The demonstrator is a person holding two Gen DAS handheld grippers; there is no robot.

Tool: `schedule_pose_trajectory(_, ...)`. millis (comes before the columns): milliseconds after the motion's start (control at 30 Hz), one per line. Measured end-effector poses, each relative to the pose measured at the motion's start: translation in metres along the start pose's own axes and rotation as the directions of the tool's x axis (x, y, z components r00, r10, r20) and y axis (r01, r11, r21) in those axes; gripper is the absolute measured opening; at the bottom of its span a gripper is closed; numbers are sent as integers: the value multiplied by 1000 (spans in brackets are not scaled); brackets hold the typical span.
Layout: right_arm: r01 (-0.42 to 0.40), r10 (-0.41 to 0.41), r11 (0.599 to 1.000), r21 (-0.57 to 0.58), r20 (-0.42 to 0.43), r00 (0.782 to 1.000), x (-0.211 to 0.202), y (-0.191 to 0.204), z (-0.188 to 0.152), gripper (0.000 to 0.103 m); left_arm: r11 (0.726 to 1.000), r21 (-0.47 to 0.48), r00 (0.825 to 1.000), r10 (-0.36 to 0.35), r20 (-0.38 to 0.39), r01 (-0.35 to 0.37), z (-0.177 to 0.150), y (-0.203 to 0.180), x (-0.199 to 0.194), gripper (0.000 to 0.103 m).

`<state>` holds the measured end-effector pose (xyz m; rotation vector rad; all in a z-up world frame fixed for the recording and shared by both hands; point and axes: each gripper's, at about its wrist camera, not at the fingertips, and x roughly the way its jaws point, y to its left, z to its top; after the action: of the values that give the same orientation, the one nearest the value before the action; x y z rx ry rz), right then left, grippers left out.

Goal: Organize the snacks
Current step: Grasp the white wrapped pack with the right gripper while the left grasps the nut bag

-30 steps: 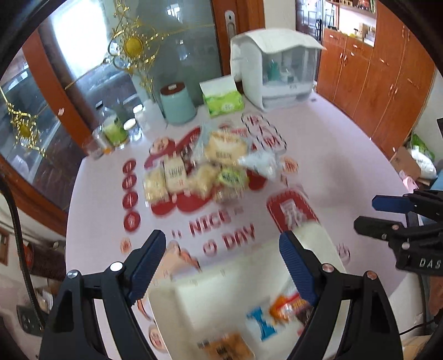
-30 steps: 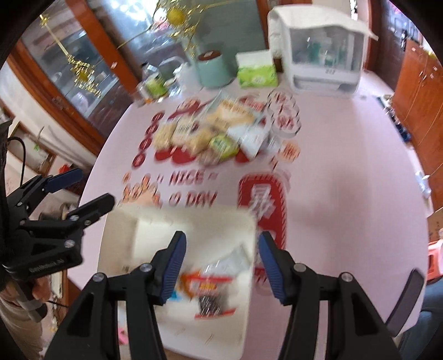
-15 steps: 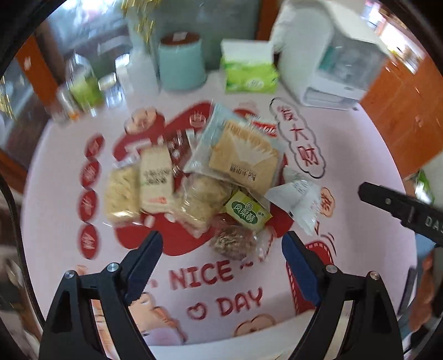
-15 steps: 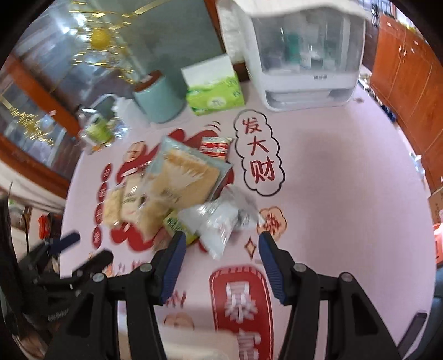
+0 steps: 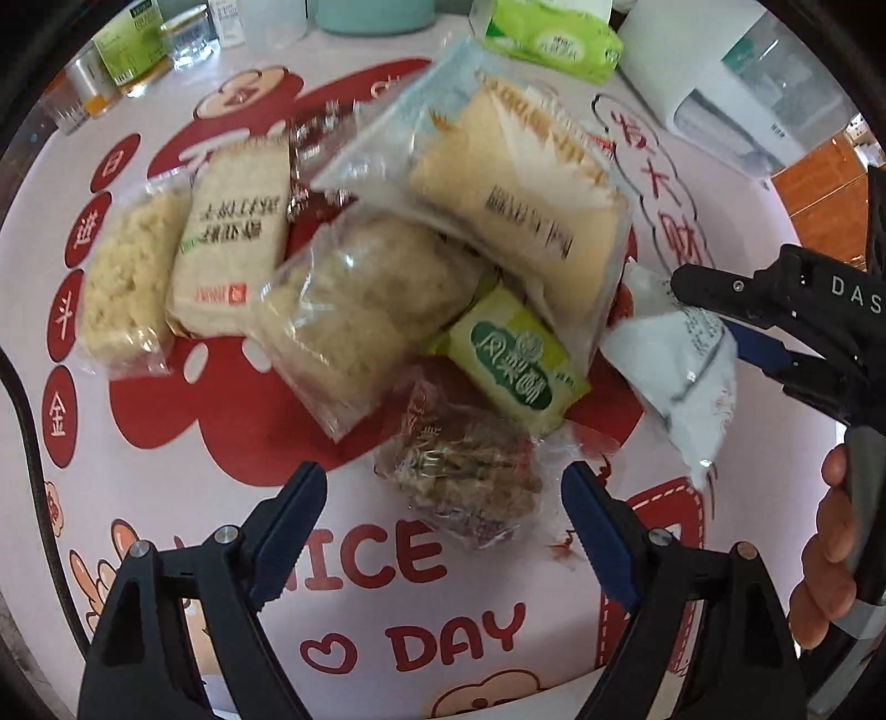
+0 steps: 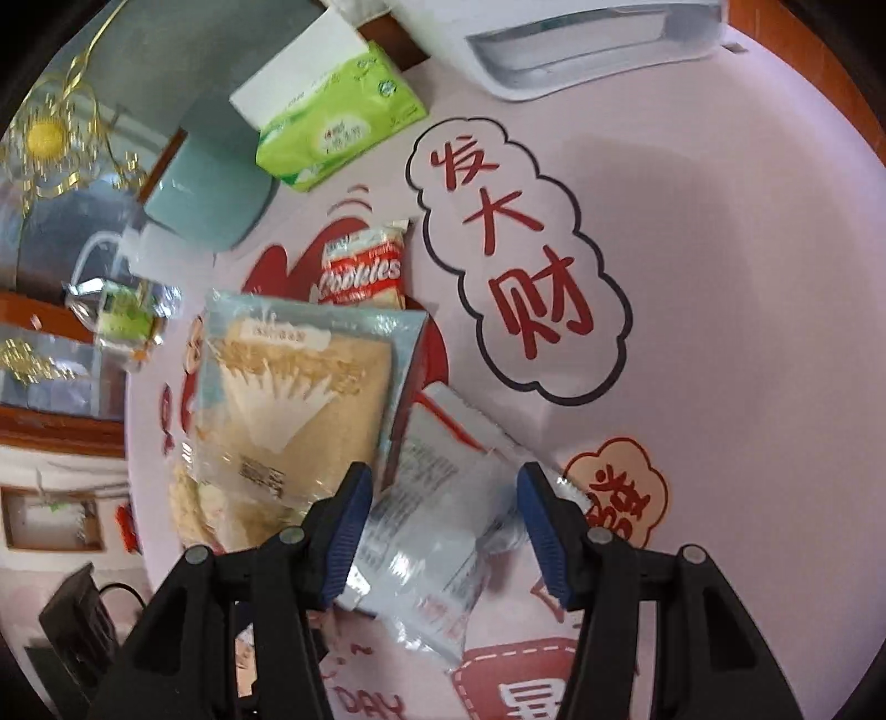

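A pile of wrapped snacks lies on the pink printed tablecloth (image 5: 166, 498). My left gripper (image 5: 443, 509) is open, its blue pads either side of a clear pack of brown nut clusters (image 5: 465, 471). Behind it lie a green pack (image 5: 512, 360), a clear rice-cake pack (image 5: 360, 310), a large bread pack (image 5: 515, 183) and two pale bars (image 5: 232, 232). My right gripper (image 6: 440, 531) is open, straddling a white-silver packet (image 6: 437, 531); it also shows in the left wrist view (image 5: 742, 327) over that packet (image 5: 681, 365). A Cookies pack (image 6: 362, 268) lies beyond.
At the table's far edge stand a green tissue pack (image 6: 332, 116), a teal canister (image 6: 205, 188), a white appliance (image 6: 581, 50) and small jars (image 5: 127, 50). A hand (image 5: 825, 554) holds the right gripper's handle.
Both grippers have moved forward and down from over the white tray to the snack pile. The tray has dropped out of view. Both stay open.
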<state>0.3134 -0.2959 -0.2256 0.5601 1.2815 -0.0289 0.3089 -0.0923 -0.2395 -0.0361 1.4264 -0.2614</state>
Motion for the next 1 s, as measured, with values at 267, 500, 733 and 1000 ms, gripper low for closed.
schedule_pose_trajectory(267, 99, -102, 994, -55, -41, 994, 15, 6, -5, 56, 1000, 6, 998, 19, -67, -19, -6, 4, 14, 85)
schedule_pose_trajectory(500, 113, -114, 993, -40, -13, 993, -16, 4, -5, 56, 997, 51, 996, 55, -73, -51, -16, 2, 14, 85)
schedule_pose_trajectory(733, 69, -63, 993, 91, -67, 996, -27, -7, -8, 56, 996, 58, 993, 74, -89, -69, -16, -4, 15, 85)
schedule_pose_trajectory(1000, 109, -94, 987, 119, -125, 988, -10, 6, -10, 56, 995, 70, 992, 78, -95, -71, -19, -10, 22, 85)
